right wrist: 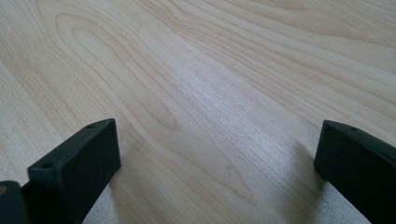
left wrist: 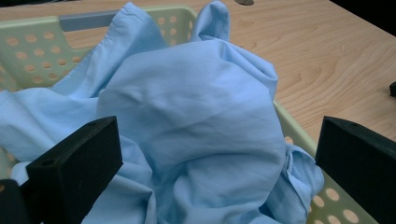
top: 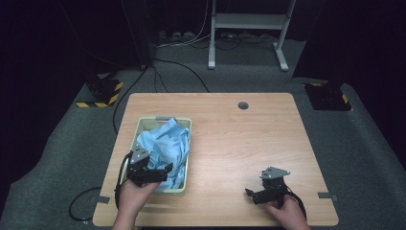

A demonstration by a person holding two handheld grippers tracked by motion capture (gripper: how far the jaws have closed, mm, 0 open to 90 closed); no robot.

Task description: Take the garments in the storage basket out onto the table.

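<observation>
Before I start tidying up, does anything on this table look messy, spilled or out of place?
Only the light blue cloth: it is crumpled in a heap in the pale green basket and bulges above its rim. Nothing looks spilled or damaged on the wooden table.

Light wood table point(top: 230, 139), rounded corners, standing on grey carpet point(top: 62, 143). Pale green perforated basket point(top: 184, 158) sitting directly on the top, near the left edge toward the person's side. Small round grommet hole point(top: 243, 105) well right of the basket, by the far edge. Bare wood grain right of the basket out to the right edge.
</observation>
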